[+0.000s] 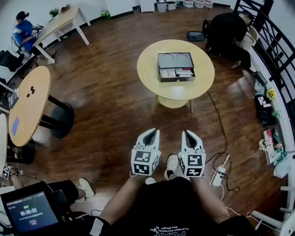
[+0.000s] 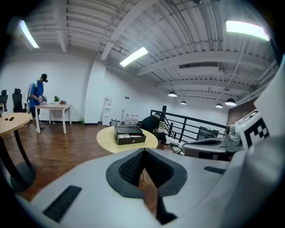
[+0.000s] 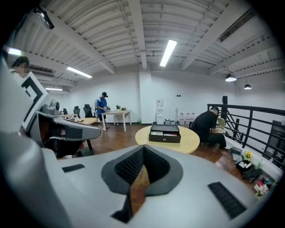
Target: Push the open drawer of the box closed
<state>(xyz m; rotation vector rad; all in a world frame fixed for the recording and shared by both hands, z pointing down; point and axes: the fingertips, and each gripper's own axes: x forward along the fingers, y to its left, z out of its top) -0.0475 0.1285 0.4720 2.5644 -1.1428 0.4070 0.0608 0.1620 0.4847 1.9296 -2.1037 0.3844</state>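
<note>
Round surface (image 1: 151,76) stands well ahead on wood floor (image 1: 108,92). Black box (image 1: 176,60) sits at its centre w/ drawer (image 1: 177,73) open toward the person. Left tool (image 1: 153,132) & right tool (image 1: 187,133) hang side by side, well apart from box, jaws together, empty.

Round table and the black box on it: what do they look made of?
Round table: pale wood or laminate, smooth, matte, judging by its even light-yellow top. Box: dull grey-black, perhaps plastic or painted metal; too distant to tell.
</note>
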